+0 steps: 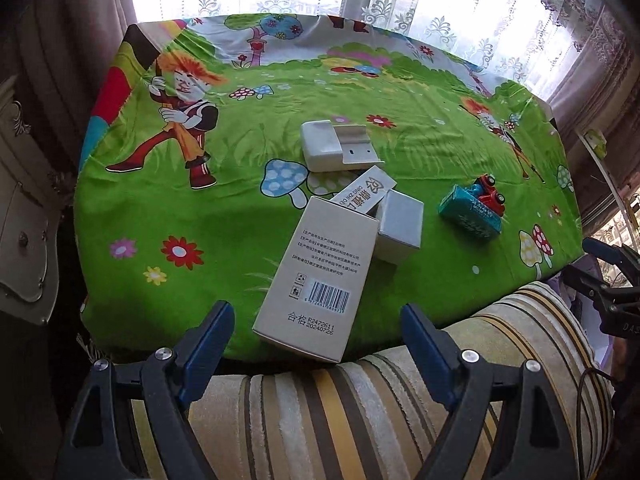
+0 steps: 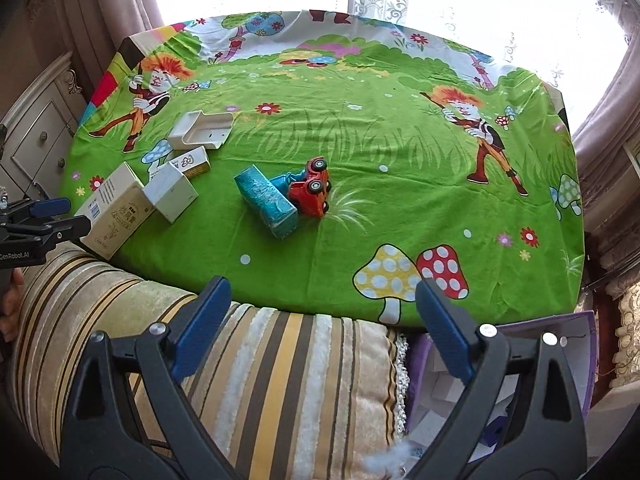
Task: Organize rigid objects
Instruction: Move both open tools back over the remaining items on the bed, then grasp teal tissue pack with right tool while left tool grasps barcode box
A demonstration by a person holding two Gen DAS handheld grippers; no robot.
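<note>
Striped cushion (image 1: 360,400) before cartoon-print tablecloth (image 1: 240,220)

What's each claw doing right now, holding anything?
Left claw: open, empty, over the table's near edge.
Right claw: open, empty.

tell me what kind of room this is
Most likely a living room or bedroom at home: lace curtains over a bright window, a striped sofa against a table with a cartoon cloth, and a carved white cabinet alongside.
</note>
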